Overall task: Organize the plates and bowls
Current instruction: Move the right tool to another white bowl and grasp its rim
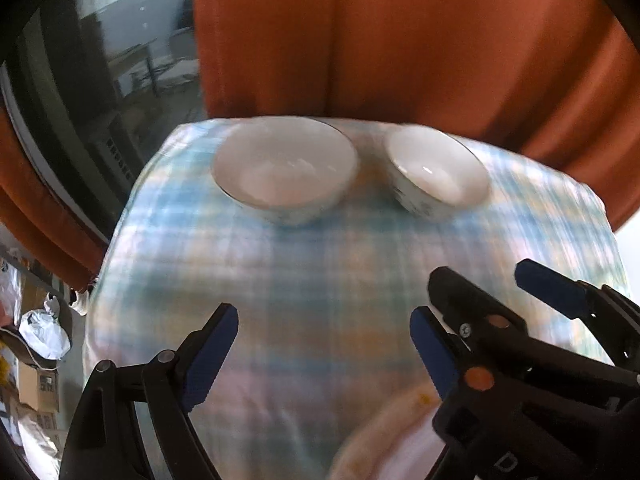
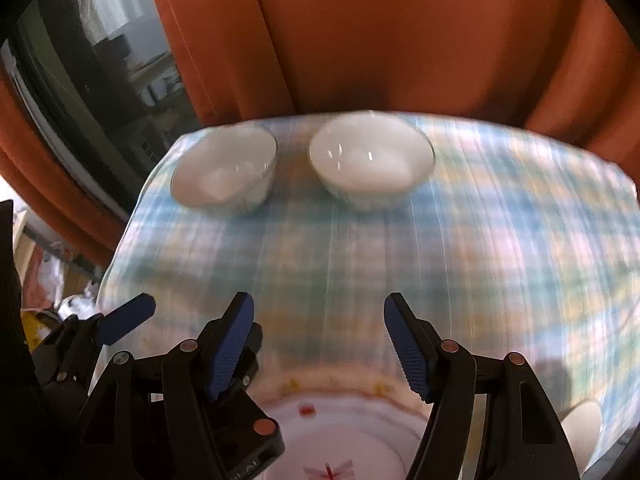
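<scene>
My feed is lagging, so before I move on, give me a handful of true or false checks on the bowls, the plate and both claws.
1. Two white bowls, the left bowl and the right bowl, stand side by side at the far end of the tablecloth. True.
2. The bowls are stacked. False: they stand apart, with cloth showing between them.
3. The right claw is open and holds nothing. True.
4. The left claw is shut on a bowl. False: it is open and empty.
5. A plate lies near the right claw. True.
</scene>
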